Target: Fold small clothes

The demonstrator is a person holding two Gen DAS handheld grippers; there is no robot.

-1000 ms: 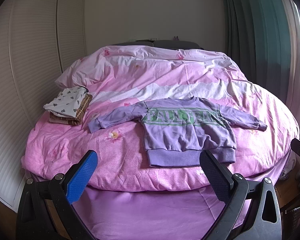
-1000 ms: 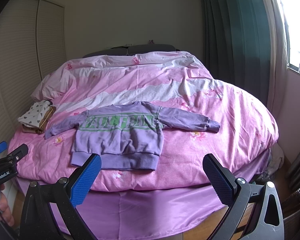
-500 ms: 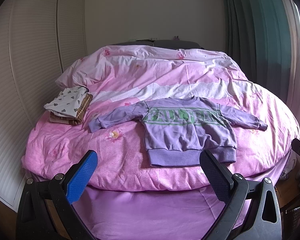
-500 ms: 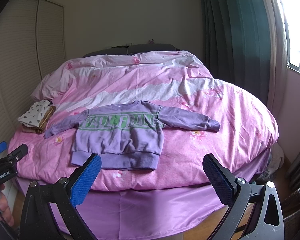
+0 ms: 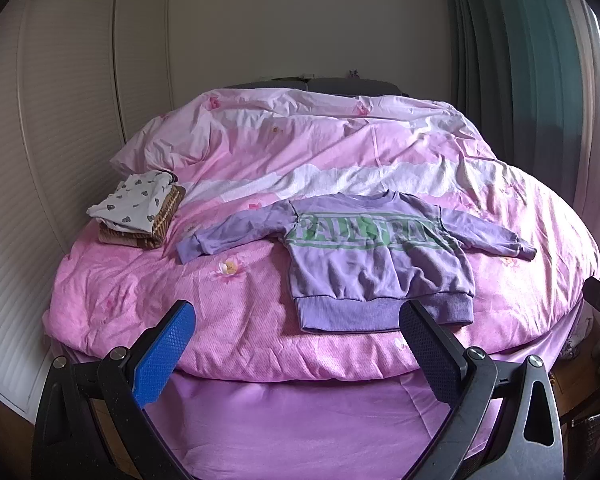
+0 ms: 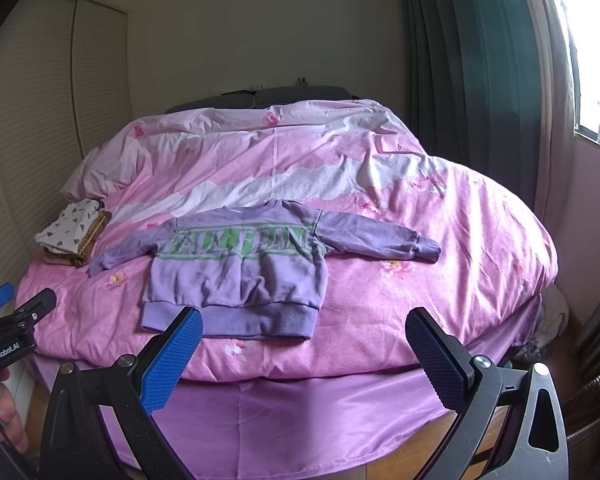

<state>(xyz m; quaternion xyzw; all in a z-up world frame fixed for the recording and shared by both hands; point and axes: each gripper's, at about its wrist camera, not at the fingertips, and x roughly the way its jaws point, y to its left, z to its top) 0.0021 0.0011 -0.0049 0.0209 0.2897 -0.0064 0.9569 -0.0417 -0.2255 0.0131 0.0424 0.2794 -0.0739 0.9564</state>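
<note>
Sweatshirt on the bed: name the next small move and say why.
Probably bring the left gripper forward to the left sleeve cuff. The sweatshirt lies flat with sleeves spread, unfolded, and both grippers hang open short of the bed.

Both wrist fisheyes sit off the foot of the bed, facing its head, well back from it — left view from the left, right view further right — sharing the purple sweatshirt, folded pile and green curtain.

Sweatshirt on bed; folded stack to its left
</note>
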